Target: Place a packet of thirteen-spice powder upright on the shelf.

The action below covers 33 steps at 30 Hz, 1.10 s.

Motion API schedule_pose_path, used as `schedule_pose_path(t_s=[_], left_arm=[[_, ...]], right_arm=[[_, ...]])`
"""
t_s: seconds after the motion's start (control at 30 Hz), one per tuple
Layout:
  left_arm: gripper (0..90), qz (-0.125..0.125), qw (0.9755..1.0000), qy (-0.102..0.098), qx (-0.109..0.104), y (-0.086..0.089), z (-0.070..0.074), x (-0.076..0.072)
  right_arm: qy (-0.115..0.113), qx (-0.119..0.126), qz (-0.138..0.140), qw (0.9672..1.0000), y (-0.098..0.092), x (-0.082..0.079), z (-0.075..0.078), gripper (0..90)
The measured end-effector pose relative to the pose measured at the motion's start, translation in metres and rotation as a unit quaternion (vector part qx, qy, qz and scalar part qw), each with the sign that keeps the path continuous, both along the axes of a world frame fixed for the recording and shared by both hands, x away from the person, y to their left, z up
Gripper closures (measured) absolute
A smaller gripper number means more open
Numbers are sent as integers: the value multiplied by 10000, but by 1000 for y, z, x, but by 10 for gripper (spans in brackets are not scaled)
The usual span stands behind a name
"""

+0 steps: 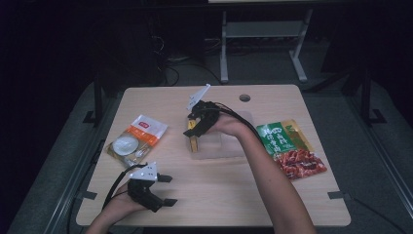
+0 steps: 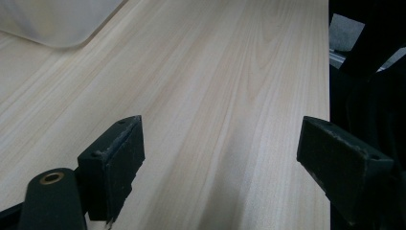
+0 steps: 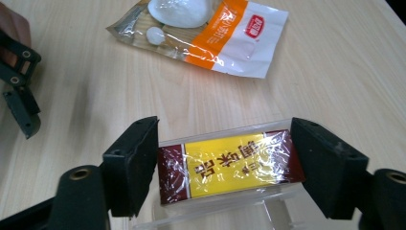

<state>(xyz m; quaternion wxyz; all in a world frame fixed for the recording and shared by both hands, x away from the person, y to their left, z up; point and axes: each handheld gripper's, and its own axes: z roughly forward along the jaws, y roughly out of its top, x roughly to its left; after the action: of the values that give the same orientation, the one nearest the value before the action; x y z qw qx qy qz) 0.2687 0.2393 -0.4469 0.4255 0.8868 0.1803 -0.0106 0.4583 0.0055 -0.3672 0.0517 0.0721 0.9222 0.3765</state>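
The right hand-held gripper (image 3: 225, 158) brackets a yellow packet (image 3: 230, 165) in a clear tray (image 1: 234, 141), jaws released; the left hand-held gripper (image 2: 220, 158) rests released on the worktop (image 1: 219, 195)

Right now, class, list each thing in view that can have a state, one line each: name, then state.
Yellow packet: wrapped, on the clear tray's edge, between the right jaws.
Clear tray: flat on the table.
Orange-and-white pouch: sealed, lying flat.
Green-and-red pouch: lying flat.
Left gripper: open, nothing between its jaws.
Right gripper: jaws either side of the packet; grip unclear.
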Motion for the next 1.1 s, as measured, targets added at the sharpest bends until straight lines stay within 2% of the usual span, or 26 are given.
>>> schedule_pose_path(t_s=[0.3, 0.4, 0.57, 0.6, 0.63, 0.7, 0.73, 0.83, 0.9, 1.0, 1.03, 1.1], left_arm=[[159, 45, 10000, -14, -33, 2, -1, 0], [159, 79, 10000, -31, -27, 3, -1, 0], [159, 52, 10000, -20, -13, 2, -2, 1], [159, 64, 10000, 24, -7, 2, -2, 1], [158, 80, 10000, 14, 15, 2, -3, 1], [158, 88, 10000, 36, 20, 3, -2, 1], [158, 91, 10000, 30, 19, 2, -2, 1], [158, 70, 10000, -50, 42, 2, -2, 1], [158, 83, 9999, -20, 55, 1, -2, 1], [158, 103, 9999, 5, 51, 0, -3, 0], [158, 120, 9999, 19, 38, -1, -3, 0], [158, 124, 9999, 24, 47, 0, -3, -1]], right_arm=[[-91, 171, -142, 9997, -12, -6, 11, 164], [-56, 276, -282, 9992, -20, -12, 15, 154], [-144, 343, -485, 9981, -36, -26, 21, 151], [-219, 340, -478, 9980, -41, -27, 21, 153], [-169, 345, -522, 9979, -45, -30, 21, 152], [-224, 369, -570, 9974, -53, -34, 20, 153], [-121, 416, -678, 9968, -58, -38, 19, 153], [-174, 451, -721, 9962, -68, -44, 18, 153], [-110, 510, -802, 9954, -74, -50, 18, 152], [-114, 349, -977, 9945, -80, -58, 18, 149], [-180, 348, -1011, 9941, -82, -62, 18, 156], [-100, 364, -1047, 9938, -87, -69, 15, 155]])
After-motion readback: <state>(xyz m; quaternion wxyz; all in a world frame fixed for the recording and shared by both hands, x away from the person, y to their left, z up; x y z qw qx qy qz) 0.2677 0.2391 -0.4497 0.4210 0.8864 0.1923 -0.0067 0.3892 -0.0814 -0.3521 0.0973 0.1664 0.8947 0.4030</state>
